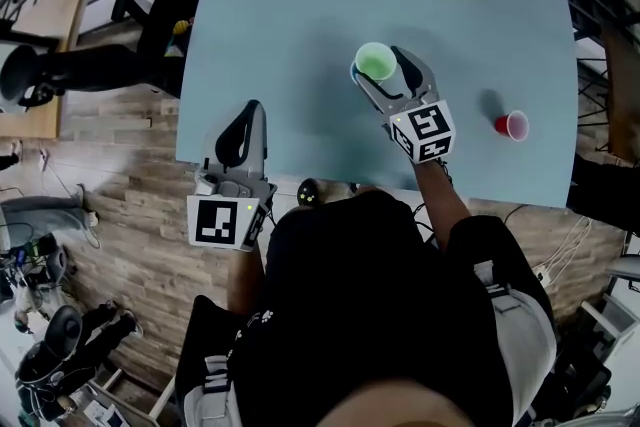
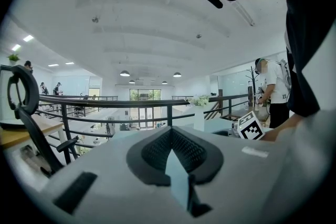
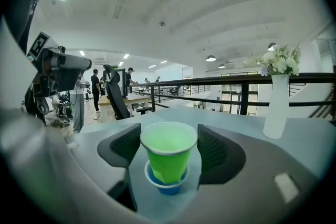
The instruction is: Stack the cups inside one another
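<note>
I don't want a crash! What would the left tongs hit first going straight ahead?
Likely nothing on the table: the left gripper, tongs shut, points over bare tabletop, left of the white vase. Past the far edge stands a railing; depth is unclear.

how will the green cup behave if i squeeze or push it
The green cup looks thin-walled, so it would probably flex or dent. It looks empty, so likely light. It stands high in the blue cup, so a sideways push might tip it.
</note>
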Available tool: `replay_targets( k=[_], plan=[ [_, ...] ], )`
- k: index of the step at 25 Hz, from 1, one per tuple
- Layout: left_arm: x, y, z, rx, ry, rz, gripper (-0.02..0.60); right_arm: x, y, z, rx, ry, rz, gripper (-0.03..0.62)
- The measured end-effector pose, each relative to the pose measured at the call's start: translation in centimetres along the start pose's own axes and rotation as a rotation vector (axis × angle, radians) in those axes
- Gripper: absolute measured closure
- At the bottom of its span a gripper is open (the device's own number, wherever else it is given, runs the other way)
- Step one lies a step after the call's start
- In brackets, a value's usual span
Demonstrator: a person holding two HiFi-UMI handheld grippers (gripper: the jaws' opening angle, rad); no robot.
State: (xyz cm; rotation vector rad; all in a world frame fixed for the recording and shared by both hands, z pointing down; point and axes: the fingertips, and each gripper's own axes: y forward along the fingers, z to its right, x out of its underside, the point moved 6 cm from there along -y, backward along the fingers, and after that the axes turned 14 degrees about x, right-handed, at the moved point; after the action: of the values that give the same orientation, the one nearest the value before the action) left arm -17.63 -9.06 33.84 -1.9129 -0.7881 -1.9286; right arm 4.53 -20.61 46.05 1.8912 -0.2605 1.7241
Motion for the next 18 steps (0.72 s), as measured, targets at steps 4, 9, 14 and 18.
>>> replay_targets(
  k=[4,9,14,18],
  plan=[
    [0.0,-0.1,0.1,-0.011,-0.002,-0.005,0.598,0.8,0.5,-0.2,-0.008,-0.005,-0.022,0.26],
    [0.3,-0.4,0.2,-0.026,-0.002,-0.011,0.598,2.1,1.2,-0.5,-0.02,-0.021,-0.056,0.259],
    [0.4,-0.9,0.2,-0.049,-0.008,-0.017,0.598,3.4,1.7,-0.6,-0.024,-0.041,-0.089,0.258],
    [0.5,-1.2,0.4,-0.061,-0.01,-0.021,0.598,4.2,1.8,-0.6,-0.024,-0.051,-0.112,0.256]
  ],
)
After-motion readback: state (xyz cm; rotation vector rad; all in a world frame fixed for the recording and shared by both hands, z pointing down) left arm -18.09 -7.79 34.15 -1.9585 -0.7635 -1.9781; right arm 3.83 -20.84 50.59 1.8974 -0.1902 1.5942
